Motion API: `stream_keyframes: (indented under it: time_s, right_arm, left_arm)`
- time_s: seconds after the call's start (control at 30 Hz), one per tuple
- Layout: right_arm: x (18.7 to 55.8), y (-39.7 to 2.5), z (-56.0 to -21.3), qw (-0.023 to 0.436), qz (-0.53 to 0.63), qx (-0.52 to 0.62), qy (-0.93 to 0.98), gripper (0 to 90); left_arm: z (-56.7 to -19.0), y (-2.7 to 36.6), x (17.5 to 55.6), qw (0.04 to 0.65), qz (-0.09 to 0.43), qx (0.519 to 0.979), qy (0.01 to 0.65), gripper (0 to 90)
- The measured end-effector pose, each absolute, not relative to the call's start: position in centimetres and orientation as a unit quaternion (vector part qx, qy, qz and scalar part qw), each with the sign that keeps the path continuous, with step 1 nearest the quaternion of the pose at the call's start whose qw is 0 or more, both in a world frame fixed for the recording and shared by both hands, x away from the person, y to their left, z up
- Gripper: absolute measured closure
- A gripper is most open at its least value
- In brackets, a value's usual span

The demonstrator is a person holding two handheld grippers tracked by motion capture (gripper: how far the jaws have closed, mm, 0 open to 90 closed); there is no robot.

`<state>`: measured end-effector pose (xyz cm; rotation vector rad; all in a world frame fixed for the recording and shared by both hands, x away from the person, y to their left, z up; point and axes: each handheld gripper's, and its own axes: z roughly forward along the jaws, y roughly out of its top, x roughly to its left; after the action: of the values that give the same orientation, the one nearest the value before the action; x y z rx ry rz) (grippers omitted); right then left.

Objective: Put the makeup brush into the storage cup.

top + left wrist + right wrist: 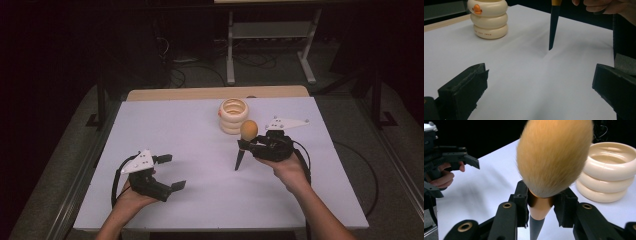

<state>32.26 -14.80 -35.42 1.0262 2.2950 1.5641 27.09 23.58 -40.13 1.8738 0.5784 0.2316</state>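
A makeup brush with a fluffy orange head (pixel 248 129) (pixel 554 155) and a black tapered handle (pixel 239 159) (pixel 554 23) stands upright, its tip touching the white table. My right gripper (pixel 246 145) (pixel 540 206) is shut on its copper ferrule. A cream ribbed holder (pixel 233 115) (pixel 489 18) (pixel 607 171) with an orange duck mark stands just behind the brush. My left gripper (pixel 171 171) (pixel 539 92) hovers open near the front left, nothing between its jaws.
The white table sheet (pixel 200 140) spreads between both hands. A wooden strip (pixel 215 92) runs along the far edge. Beyond it stand a metal frame (pixel 272 40) and cables on the floor.
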Motion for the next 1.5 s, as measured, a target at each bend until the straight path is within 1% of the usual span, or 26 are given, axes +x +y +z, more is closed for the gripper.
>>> stream_keyframes:
  time_s: [0.2, 0.5, 0.63, 1.07, 1.3, 1.5]
  right_arm:
    - [32.7, -15.0, -34.9, 0.092, 0.526, 0.343, 0.773, 65.4]
    - [33.5, -15.4, -33.8, 0.097, 0.523, 0.337, 0.777, 65.3]
    - [34.0, -15.5, -33.1, 0.103, 0.518, 0.328, 0.783, 65.4]
    - [35.3, -15.1, -32.7, 0.097, 0.513, 0.329, 0.787, 65.3]
    - [35.9, -15.2, -32.1, 0.100, 0.513, 0.328, 0.786, 65.3]
    - [36.3, -15.3, -31.4, 0.105, 0.514, 0.329, 0.785, 65.3]
  left_arm:
    - [-40.6, 24.7, 26.9, 0.563, 0.101, 0.783, 0.246, 0.0]
    - [-40.3, 25.8, 26.9, 0.572, 0.108, 0.772, 0.254, 0.0]
    - [-40.4, 25.8, 26.8, 0.571, 0.109, 0.774, 0.250, 0.0]
    - [-40.4, 26.0, 26.9, 0.576, 0.108, 0.769, 0.255, 0.0]
    - [-40.4, 25.9, 26.9, 0.574, 0.113, 0.773, 0.245, 0.0]
    - [-40.4, 25.8, 26.9, 0.576, 0.109, 0.771, 0.248, 0.0]
